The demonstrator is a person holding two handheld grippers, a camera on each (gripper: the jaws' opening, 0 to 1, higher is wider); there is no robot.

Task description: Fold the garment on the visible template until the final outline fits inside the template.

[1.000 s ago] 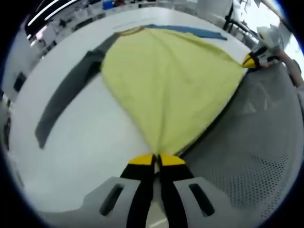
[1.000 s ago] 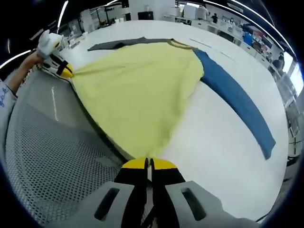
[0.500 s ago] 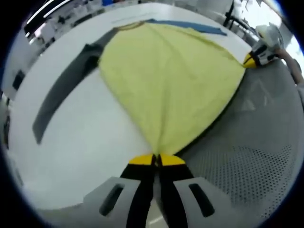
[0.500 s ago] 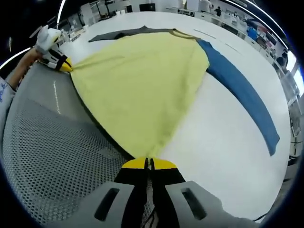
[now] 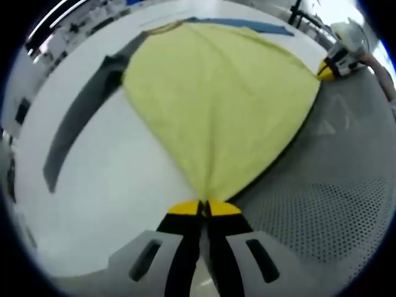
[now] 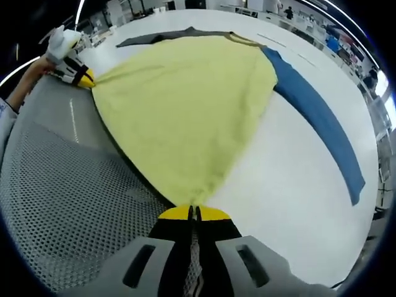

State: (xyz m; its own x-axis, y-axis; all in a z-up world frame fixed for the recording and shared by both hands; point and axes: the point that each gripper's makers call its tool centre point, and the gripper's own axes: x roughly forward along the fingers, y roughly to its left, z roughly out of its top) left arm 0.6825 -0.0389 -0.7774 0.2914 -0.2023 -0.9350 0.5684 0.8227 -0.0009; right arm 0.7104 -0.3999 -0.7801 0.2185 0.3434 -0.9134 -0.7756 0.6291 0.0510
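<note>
A long-sleeved garment lies on the white table: yellow body (image 5: 216, 99) (image 6: 185, 105), one grey sleeve (image 5: 80, 117) (image 6: 154, 38), one blue sleeve (image 6: 315, 117) (image 5: 247, 25). My left gripper (image 5: 203, 207) is shut on one hem corner. My right gripper (image 6: 193, 212) is shut on the other hem corner. Each shows in the other's view: the right gripper (image 5: 328, 68), the left gripper (image 6: 83, 79). The hem is stretched taut between them, lifted over the grey perforated template mat (image 5: 334, 185) (image 6: 62, 185).
The white table (image 5: 124, 185) (image 6: 291, 204) runs wide around the garment. A person's hand (image 6: 59, 46) holds the left gripper. Benches and equipment stand in the far background.
Both views have drifted slightly, with the garment's body spreading a bit wider and the hem pulled tighter. Both grips are unchanged.
</note>
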